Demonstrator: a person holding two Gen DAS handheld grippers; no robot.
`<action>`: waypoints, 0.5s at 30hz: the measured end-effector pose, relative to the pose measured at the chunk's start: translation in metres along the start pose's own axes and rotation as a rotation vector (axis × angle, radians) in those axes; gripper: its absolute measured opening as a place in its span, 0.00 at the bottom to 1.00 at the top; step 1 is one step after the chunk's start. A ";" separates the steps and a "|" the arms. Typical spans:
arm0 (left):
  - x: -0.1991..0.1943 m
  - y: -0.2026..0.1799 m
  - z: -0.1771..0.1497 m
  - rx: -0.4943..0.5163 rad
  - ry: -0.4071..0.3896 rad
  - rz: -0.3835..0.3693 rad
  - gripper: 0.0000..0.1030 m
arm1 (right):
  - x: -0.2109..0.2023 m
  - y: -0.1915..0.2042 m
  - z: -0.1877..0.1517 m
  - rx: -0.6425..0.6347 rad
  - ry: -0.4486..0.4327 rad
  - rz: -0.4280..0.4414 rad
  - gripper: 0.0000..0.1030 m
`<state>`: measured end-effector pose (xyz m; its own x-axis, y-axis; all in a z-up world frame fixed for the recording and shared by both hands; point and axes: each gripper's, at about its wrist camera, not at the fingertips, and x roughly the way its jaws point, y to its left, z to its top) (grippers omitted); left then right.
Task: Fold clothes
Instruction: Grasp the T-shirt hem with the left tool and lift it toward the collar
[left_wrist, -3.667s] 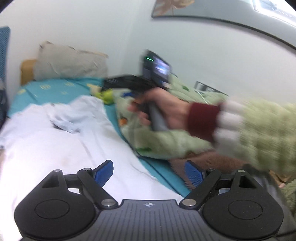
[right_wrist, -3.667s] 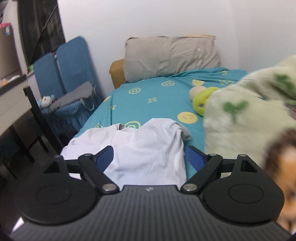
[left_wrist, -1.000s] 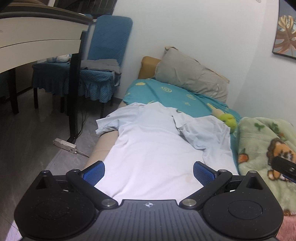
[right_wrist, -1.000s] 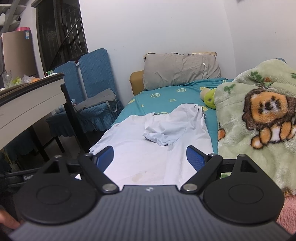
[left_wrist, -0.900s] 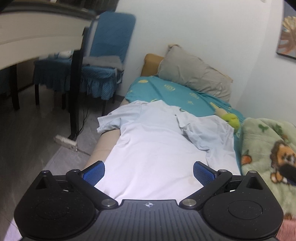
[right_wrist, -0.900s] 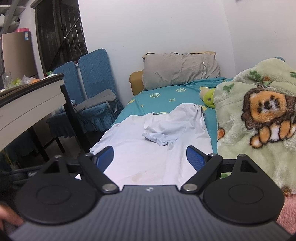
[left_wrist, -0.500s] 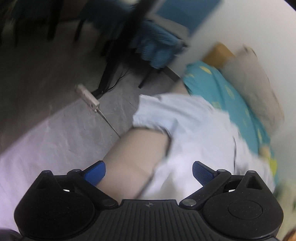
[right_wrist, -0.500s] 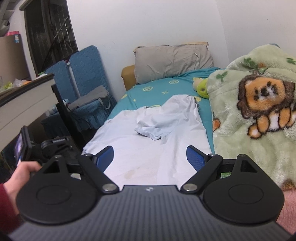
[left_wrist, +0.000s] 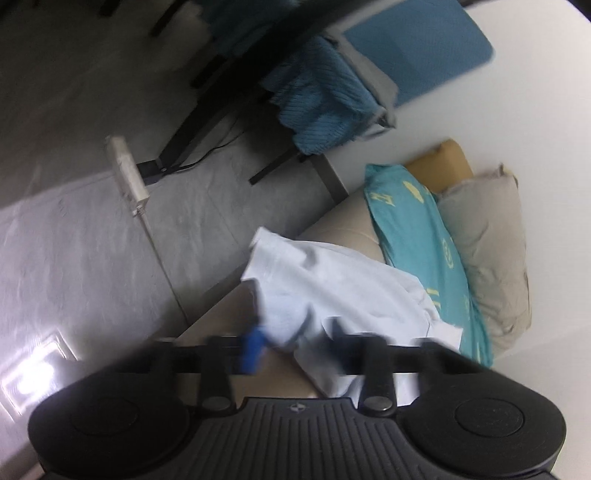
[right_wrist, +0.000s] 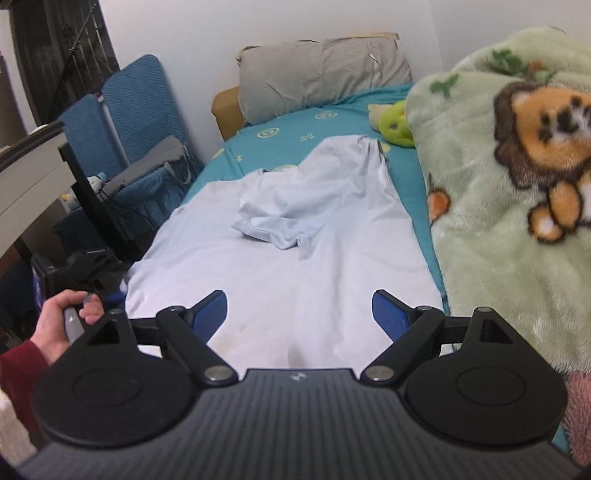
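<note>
A pale blue T-shirt (right_wrist: 280, 258) lies flat along the bed, its right sleeve (right_wrist: 273, 218) folded in over the chest. Its left sleeve (left_wrist: 332, 280) hangs over the bed's side. My left gripper (left_wrist: 295, 338) is blurred and its jaws are closing, with that sleeve's cloth bunched between the blue pads. In the right wrist view the left gripper (right_wrist: 114, 295), held by a hand, sits at the shirt's left edge. My right gripper (right_wrist: 299, 310) hovers wide open over the shirt's lower part, with nothing between its fingers.
A green lion blanket (right_wrist: 517, 184) is heaped along the bed's right side, beside a green plush toy (right_wrist: 395, 125). A grey pillow (right_wrist: 321, 70) lies at the head. Blue chairs (right_wrist: 140, 110) and a desk (right_wrist: 29, 166) stand to the left. A power strip (left_wrist: 127, 173) lies on the floor.
The left gripper swung down and left to the sleeve at the bed's edge, rolled, and its jaws narrowed from wide open onto the cloth. The right gripper moved lower, closer over the shirt.
</note>
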<state>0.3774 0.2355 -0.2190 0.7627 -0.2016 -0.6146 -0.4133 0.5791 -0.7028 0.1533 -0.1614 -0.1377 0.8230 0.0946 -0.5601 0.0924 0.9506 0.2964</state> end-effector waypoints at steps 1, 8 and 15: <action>-0.001 -0.009 0.001 0.057 -0.018 0.016 0.12 | 0.001 0.000 0.000 0.009 0.002 0.001 0.84; -0.039 -0.114 -0.013 0.581 -0.203 0.119 0.11 | -0.018 -0.004 0.005 0.037 -0.034 0.008 0.84; -0.054 -0.249 -0.094 1.084 -0.251 0.018 0.11 | -0.031 -0.025 0.009 0.135 -0.027 -0.021 0.84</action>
<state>0.3917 0.0280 -0.0447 0.8907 -0.0912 -0.4454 0.1344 0.9887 0.0664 0.1307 -0.1903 -0.1212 0.8344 0.0652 -0.5473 0.1833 0.9037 0.3870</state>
